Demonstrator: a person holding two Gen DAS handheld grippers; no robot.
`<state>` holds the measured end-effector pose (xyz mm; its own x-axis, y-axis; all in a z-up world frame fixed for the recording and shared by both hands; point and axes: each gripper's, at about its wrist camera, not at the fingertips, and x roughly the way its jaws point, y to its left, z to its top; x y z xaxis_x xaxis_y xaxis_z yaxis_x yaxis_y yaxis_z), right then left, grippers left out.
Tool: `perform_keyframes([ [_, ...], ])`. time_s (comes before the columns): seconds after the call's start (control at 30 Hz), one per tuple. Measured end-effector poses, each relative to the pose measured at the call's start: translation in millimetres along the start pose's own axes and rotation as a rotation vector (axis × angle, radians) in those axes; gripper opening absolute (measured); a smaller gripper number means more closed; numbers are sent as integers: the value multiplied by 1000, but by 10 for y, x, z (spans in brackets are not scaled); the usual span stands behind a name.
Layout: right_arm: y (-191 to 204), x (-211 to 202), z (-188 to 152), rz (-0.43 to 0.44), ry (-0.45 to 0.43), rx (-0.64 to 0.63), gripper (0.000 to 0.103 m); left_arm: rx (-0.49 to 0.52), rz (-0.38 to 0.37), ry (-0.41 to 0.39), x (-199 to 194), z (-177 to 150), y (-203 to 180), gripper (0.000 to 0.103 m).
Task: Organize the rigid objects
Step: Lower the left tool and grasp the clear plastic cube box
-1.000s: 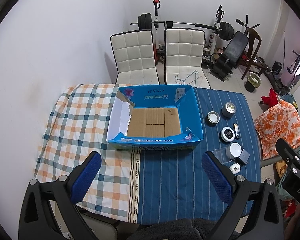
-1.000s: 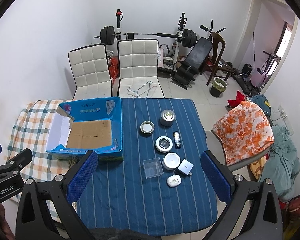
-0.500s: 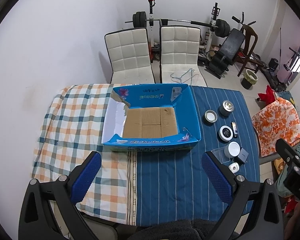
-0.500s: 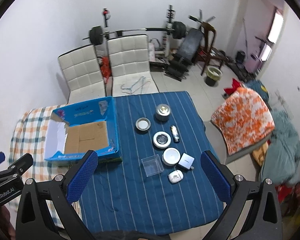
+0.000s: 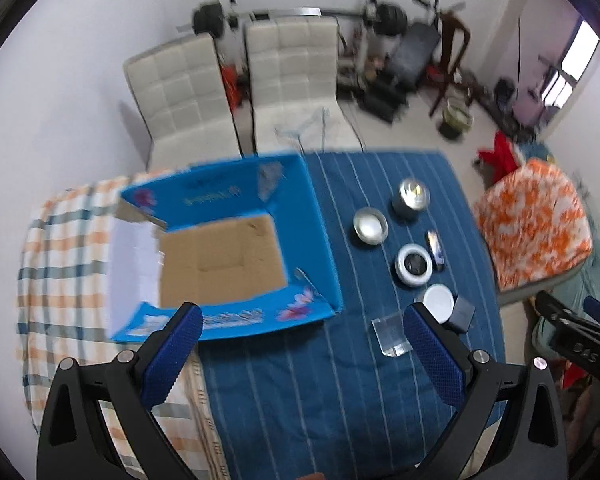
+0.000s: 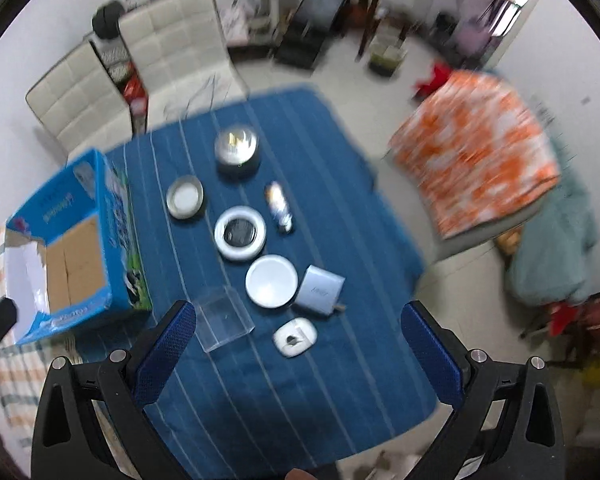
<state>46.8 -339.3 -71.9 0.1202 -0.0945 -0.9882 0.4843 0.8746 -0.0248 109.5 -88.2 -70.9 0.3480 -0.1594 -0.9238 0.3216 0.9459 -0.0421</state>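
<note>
Small items [image 6: 240,233] grouped beside open blue box [image 6: 76,256], ready for sorting.
Left gripper [image 5: 300,344], right gripper [image 6: 296,340]: spread wide, empty, poised above.

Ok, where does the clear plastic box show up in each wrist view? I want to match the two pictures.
Left wrist: the clear plastic box sits lower right of centre on the blue striped cloth, just left of the tool's right finger.
Right wrist: the box sits lower left of centre, just right of that tool's left finger.
Shared landmark: the white round lid, up and right of the box in both views.
</note>
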Motion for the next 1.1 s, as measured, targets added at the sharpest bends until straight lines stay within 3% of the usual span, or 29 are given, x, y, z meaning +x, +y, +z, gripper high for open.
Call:
perform_keyframes([
  [0.1, -98, 536, 100, 38, 92, -23, 103, 11, 29, 82, 510, -52, -311, 103],
  [0.23, -260, 1034, 167, 44, 156, -34, 102, -29, 10, 229, 1123, -224, -623, 103],
  [0.37, -398, 1323, 224, 75, 199, -29, 102, -58, 11, 345, 1671, -351, -961, 103],
  [0.6, -426, 1632, 359, 117, 234, -72, 95, -67, 49, 461, 2321, -499, -1226, 103],
  [0.7, -378, 1662, 402, 117, 233, -99, 95, -75, 65, 495, 2486, -569, -1222, 101],
  [0.73, -359, 1672, 415, 116, 235, -107, 95, -80, 59, 504, 2510, -586, -1211, 95],
  [0.87, -297, 1649, 438, 121, 239, -130, 95, -93, 45, 539, 2610, -700, -1151, 50],
  [1.0, -256, 1625, 433, 121, 244, -147, 95, -117, 40, 532, 2449, -769, -1015, 48],
  [1.03, -259, 1612, 429, 124, 245, -142, 95, -141, 41, 529, 2378, -788, -952, 52],
  [1.1, -280, 1588, 430, 135, 247, -130, 95, -206, -34, 530, 2236, -828, -836, 64],
])
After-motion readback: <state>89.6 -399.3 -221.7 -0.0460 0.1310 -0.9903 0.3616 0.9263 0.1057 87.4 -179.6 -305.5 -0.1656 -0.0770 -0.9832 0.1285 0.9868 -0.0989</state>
